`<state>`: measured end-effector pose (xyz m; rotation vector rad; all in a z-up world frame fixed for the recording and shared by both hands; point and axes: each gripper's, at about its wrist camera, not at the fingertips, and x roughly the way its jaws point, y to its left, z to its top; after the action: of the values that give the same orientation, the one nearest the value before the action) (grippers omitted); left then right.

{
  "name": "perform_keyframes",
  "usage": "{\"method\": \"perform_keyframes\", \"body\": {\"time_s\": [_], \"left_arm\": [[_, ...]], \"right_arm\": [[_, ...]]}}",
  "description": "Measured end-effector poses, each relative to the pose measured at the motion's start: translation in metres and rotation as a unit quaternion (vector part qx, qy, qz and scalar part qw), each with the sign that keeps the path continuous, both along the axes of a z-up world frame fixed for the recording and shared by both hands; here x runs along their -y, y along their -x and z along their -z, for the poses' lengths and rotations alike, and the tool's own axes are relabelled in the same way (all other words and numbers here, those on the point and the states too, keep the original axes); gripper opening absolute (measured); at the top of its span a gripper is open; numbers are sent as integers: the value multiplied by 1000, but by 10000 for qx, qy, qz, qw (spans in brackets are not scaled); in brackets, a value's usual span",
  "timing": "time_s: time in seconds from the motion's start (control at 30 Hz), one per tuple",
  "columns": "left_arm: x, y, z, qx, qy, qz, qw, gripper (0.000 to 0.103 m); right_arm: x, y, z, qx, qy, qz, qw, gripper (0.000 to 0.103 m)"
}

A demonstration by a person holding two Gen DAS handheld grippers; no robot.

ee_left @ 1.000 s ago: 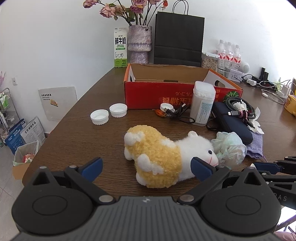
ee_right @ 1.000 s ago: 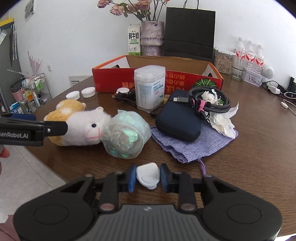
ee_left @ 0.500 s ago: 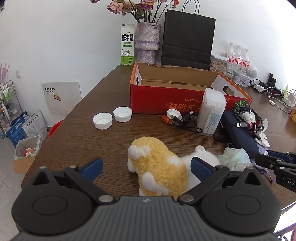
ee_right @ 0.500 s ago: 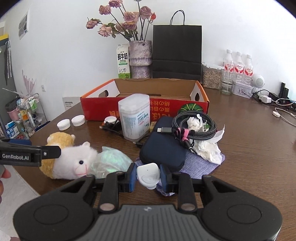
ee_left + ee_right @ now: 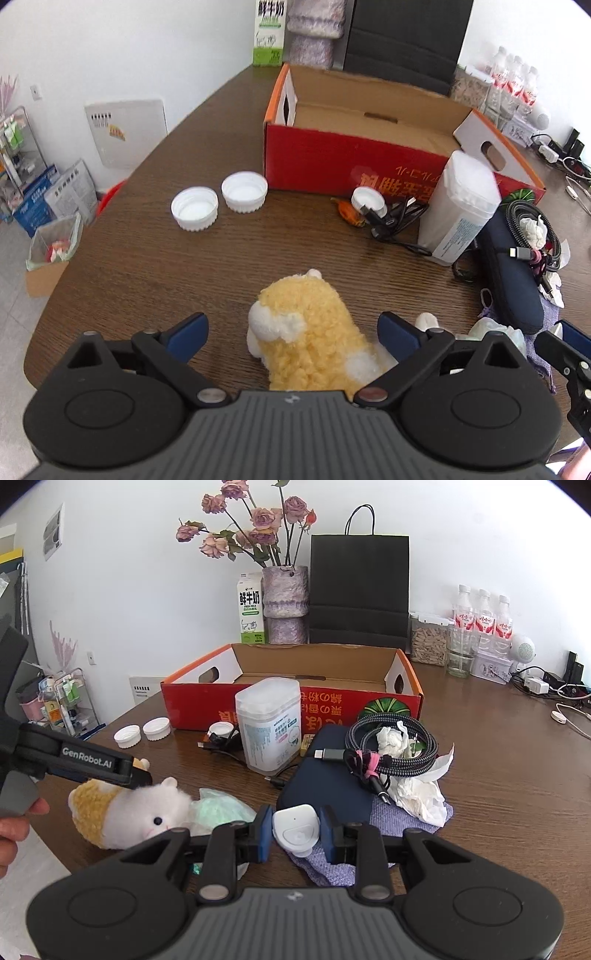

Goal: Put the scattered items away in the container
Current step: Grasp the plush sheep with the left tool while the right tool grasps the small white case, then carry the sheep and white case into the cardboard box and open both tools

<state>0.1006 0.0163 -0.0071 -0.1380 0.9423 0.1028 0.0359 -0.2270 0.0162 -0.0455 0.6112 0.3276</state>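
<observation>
Plush [image 5: 310, 328]: yellow woolly body with white patches, white head; lies on its side on the table [image 5: 147, 266], lower centre of the left wrist view, lower left of the right wrist view.
Left gripper [image 5: 291, 332]: jaws spread wide, one blue pad on each side of the plush, neither pressing it; nothing held.
Right gripper [image 5: 295, 830]: jaws drawn in on a small white device [image 5: 297, 830], pads against its sides; bottom centre of the right wrist view.
Box [image 5: 369, 162]: red cardboard, open top, brown inside; upper centre of both views, well behind the plush.
Caps [image 5: 218, 199]: two white lids, open side up, side by side left of the box.
Only in right wrist view: plush's face with a black eye; flowers [image 5: 255, 528] in a vase; a hand [image 5: 14, 830] at the left edge.
Only in left wrist view: floor left of the table; most of the box floor.
Bottle [image 5: 267, 723]: white, upright, in front of the box.
Cable [image 5: 391, 749]: braided coil on a dark pouch [image 5: 328, 786], right of the bottle.
</observation>
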Motion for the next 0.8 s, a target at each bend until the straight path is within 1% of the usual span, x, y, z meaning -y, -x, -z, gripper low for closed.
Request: {"method": "perform_keyframes", "body": {"time_s": [0.1, 0.13, 0.17, 0.2, 0.23, 0.3, 0.5, 0.67, 0.8], "left_arm": [[-1, -6, 6, -274, 65, -46, 9996, 89], [0, -8, 8, -358, 79, -57, 9993, 81], [1, -8, 9, -381, 39, -64, 9992, 79], [3, -8, 9, -346, -81, -83, 9993, 66], [5, -8, 7, -314, -140, -83, 9994, 57], [5, -8, 6, -311, -21, -29, 9995, 54], [7, -4, 3, -166, -41, 4, 9999, 53], [5, -2, -7, 116, 0, 4, 9999, 52], [2, 0, -23, 453, 69, 29, 9989, 52]], "right_arm": [[2, 0, 1, -8, -17, 1, 10000, 26], [3, 0, 1, -14, -25, 2, 10000, 26], [3, 0, 2, -20, -38, 4, 10000, 26], [4, 0, 2, -24, -48, 3, 10000, 26], [4, 1, 3, -27, -59, 3, 10000, 26], [5, 1, 4, -37, -72, 3, 10000, 26], [6, 1, 2, -1, -100, 7, 9999, 26], [6, -1, -3, 71, -116, 12, 9999, 26], [5, -6, -11, 215, -128, 28, 9997, 26]]}}
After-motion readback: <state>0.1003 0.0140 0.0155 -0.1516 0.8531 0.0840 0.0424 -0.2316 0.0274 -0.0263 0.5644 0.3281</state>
